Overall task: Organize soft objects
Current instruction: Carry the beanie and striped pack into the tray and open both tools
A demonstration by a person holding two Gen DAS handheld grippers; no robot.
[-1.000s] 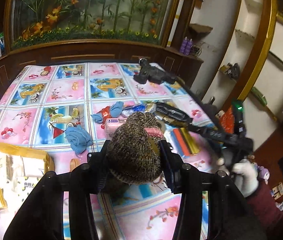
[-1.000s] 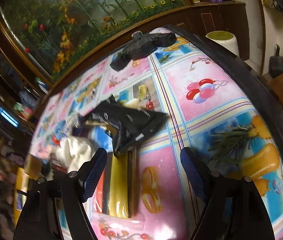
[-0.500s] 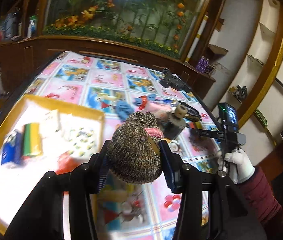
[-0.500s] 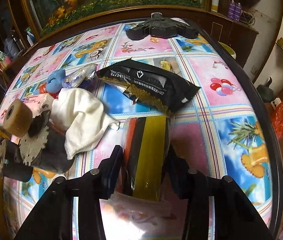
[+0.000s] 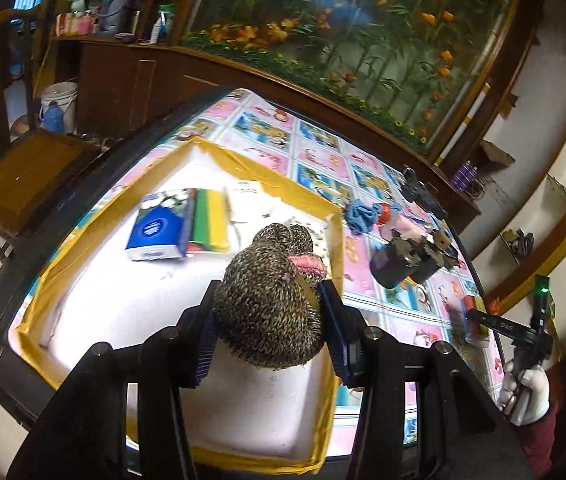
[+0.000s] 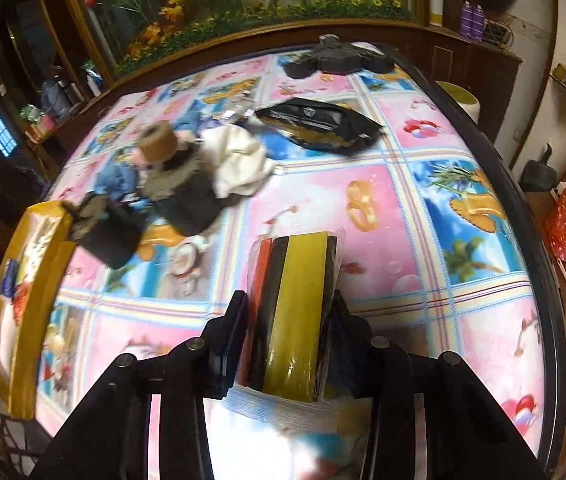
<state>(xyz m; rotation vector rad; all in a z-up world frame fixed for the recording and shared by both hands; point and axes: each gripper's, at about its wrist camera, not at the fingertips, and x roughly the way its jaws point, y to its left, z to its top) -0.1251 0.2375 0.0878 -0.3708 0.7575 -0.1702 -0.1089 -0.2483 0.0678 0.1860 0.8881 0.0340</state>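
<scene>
My left gripper is shut on a brown speckled knit glove with a pink cuff, held above the white box with yellow taped rim. In the box lie a blue tissue pack and a green-yellow sponge pack. My right gripper is shut on a wrapped pack of red, black and yellow sponges, lifted above the patterned table; it also shows in the left wrist view. A white cloth and a blue cloth lie on the table.
Two dark motor-like parts and a black snack bag lie mid-table. A black tool sits at the far edge. The box rim is at the left in the right wrist view. A wooden chair stands beside the table.
My left gripper has carried the glove leftward over the box. My right gripper has closed on the sponge pack and lifted it off the table.
</scene>
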